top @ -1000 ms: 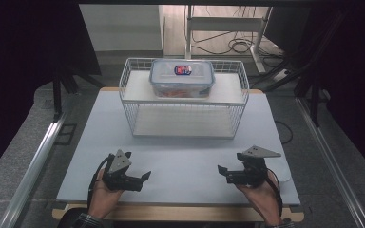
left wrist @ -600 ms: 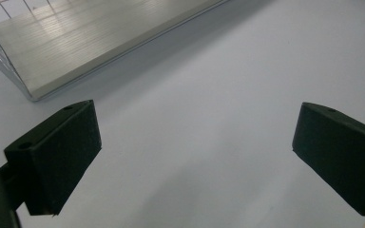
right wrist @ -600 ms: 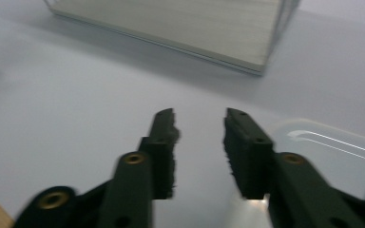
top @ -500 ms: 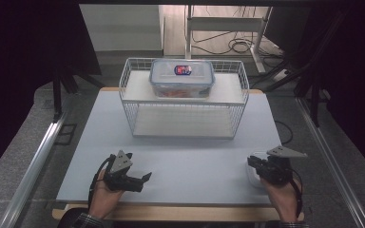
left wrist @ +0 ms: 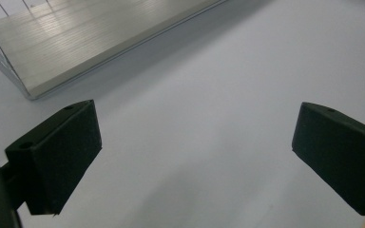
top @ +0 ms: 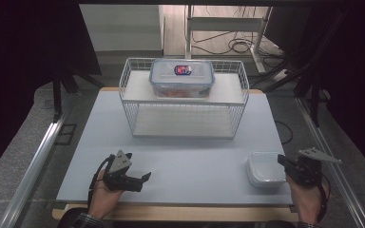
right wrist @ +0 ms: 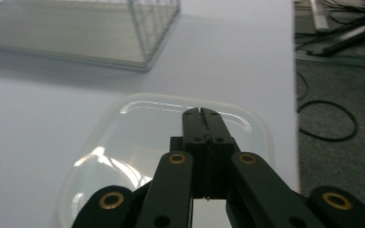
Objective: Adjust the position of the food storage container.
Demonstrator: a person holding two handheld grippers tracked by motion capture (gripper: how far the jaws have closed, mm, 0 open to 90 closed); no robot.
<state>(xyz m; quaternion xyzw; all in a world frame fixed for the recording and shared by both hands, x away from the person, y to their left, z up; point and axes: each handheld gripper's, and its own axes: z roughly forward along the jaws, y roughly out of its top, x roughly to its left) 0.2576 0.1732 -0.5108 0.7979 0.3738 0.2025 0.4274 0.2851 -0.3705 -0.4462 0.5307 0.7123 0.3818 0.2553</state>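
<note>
Right gripper (top: 281, 160) has its jaws just snapped together with nothing between them, sitting right at the clear container (top: 265, 168), well in front of the wire rack (top: 183, 99). Left gripper (top: 145, 176) is spread wide, empty, front-left of the rack.

Each hand-held gripper is black. The left hand-held gripper (top: 145, 177) carries a grey three-cornered plate (top: 120, 160) on top, and a thin black cable (top: 96, 176) loops from its body. The right hand-held gripper (top: 281, 160) bears a like grey plate (top: 319, 155). In the right gripper view its flat black linkage bars (right wrist: 171, 190) are pinned with brass-ringed rivets (right wrist: 176, 158). The left gripper view shows blocky black pads (left wrist: 66, 152) with a matte, faintly grainy face. A dark patterned cuff (top: 83, 221) shows at the left wrist.
</note>
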